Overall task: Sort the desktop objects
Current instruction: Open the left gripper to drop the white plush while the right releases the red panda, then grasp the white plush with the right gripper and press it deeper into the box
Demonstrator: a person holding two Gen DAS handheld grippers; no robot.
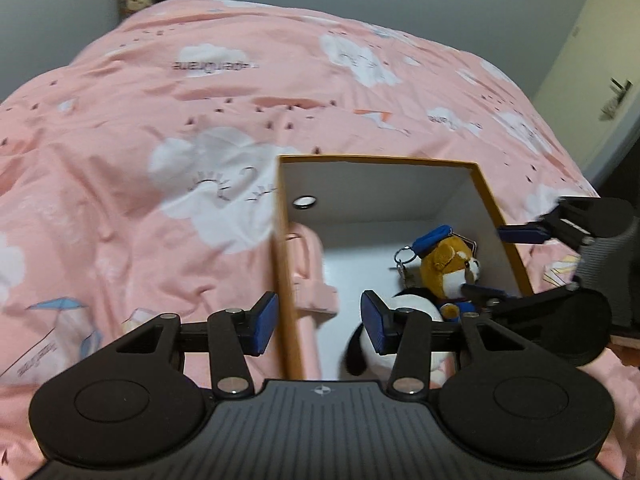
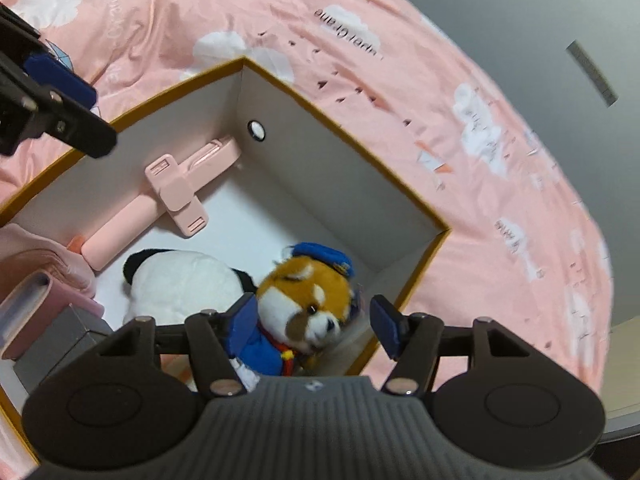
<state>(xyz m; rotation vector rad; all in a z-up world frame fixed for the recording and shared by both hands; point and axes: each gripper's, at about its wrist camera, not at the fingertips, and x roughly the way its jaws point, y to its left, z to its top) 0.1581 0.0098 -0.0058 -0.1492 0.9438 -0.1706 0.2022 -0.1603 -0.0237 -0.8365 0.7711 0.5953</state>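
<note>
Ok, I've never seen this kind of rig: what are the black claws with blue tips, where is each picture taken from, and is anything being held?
They are two hand-held grippers, each with a camera looking along its blue-padded fingers. The left camera shows the left gripper astride the wall of the box, jaws apart, nothing between the pads. The right camera shows the right gripper, jaws open around the plush dog but not pressing it. The box sits on a pink bedspread and also holds a black-and-white plush and a pink selfie stick. Nothing is held.

I see the open orange-walled cardboard box (image 2: 348, 132) on the pink cloud-print bedspread (image 2: 440, 80). Inside, the pink plastic folding stick (image 2: 176, 184) lies along one wall; the brown plush dog (image 2: 308, 300) sits near the opposite corner, the white-and-black plush (image 2: 180, 280) beside it.
</note>
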